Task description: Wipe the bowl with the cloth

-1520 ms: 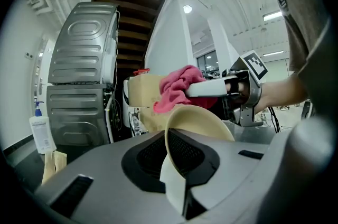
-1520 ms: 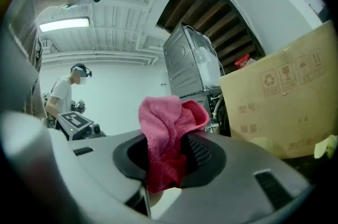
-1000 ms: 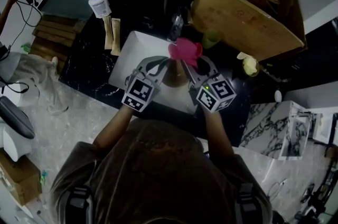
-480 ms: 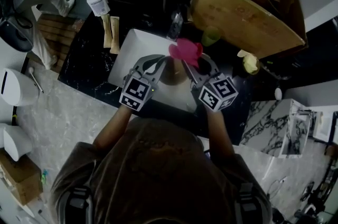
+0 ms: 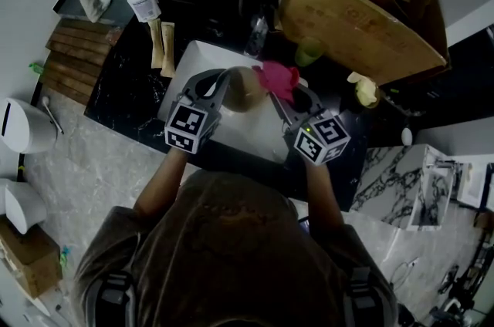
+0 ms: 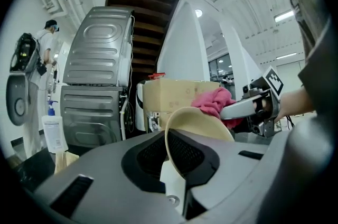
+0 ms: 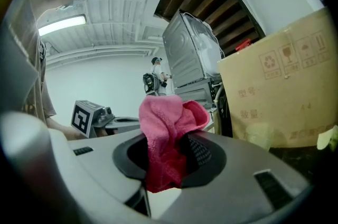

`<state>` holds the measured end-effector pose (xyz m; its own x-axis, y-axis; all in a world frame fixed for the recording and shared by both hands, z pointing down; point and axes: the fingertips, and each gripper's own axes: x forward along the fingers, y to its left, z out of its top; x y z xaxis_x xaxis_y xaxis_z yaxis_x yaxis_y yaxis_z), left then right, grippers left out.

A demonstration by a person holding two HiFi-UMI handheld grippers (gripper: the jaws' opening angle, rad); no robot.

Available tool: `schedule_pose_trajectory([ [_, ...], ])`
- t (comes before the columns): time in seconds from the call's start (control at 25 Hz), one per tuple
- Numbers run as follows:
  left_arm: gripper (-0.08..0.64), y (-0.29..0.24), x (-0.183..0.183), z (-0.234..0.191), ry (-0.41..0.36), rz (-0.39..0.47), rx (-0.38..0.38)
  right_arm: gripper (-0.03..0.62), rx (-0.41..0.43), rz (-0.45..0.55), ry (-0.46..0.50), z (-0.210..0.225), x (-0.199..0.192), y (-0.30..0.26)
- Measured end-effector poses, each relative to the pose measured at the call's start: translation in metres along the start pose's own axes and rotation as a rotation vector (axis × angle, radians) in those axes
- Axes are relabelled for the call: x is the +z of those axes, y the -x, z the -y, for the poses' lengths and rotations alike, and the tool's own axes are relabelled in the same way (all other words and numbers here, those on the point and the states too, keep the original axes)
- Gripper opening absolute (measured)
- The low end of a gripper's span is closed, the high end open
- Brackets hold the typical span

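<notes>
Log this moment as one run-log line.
left claw: shut on bowl | right claw: shut on pink cloth | cloth beside bowl rim, contact unclear | over sink

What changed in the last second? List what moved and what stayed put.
The left gripper swung to the person's left, carrying the bowl up the head view until it sits next to the cloth. Nothing was picked up or released. The right gripper stayed shut on the cloth, nearly in place over the sink.
</notes>
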<state>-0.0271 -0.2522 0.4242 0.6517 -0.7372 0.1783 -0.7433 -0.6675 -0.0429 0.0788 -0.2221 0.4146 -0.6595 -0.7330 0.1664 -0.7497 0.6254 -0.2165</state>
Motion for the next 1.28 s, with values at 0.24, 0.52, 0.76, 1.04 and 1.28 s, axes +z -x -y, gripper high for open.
schedule_pose_trajectory([
  [0.24, 0.019, 0.002, 0.004, -0.015, 0.000, 0.007, 0.037, 0.117, 0.018, -0.027, 0.012, -0.006, -0.010, 0.002],
  [0.52, 0.019, -0.001, 0.011, -0.023, 0.014, 0.023, 0.055, 0.117, 0.027, -0.056, -0.006, -0.011, -0.025, 0.007],
  [0.76, 0.020, -0.004, 0.015, -0.024, 0.022, 0.029, 0.056, 0.117, 0.040, -0.085, -0.024, -0.018, -0.039, 0.007],
  [1.04, 0.020, -0.006, 0.018, -0.025, 0.051, 0.038, 0.058, 0.117, 0.077, -0.124, -0.023, -0.031, -0.056, 0.001],
  [1.28, 0.019, -0.009, 0.024, -0.019, 0.069, 0.050, 0.048, 0.117, 0.088, -0.145, -0.023, -0.036, -0.064, -0.008],
])
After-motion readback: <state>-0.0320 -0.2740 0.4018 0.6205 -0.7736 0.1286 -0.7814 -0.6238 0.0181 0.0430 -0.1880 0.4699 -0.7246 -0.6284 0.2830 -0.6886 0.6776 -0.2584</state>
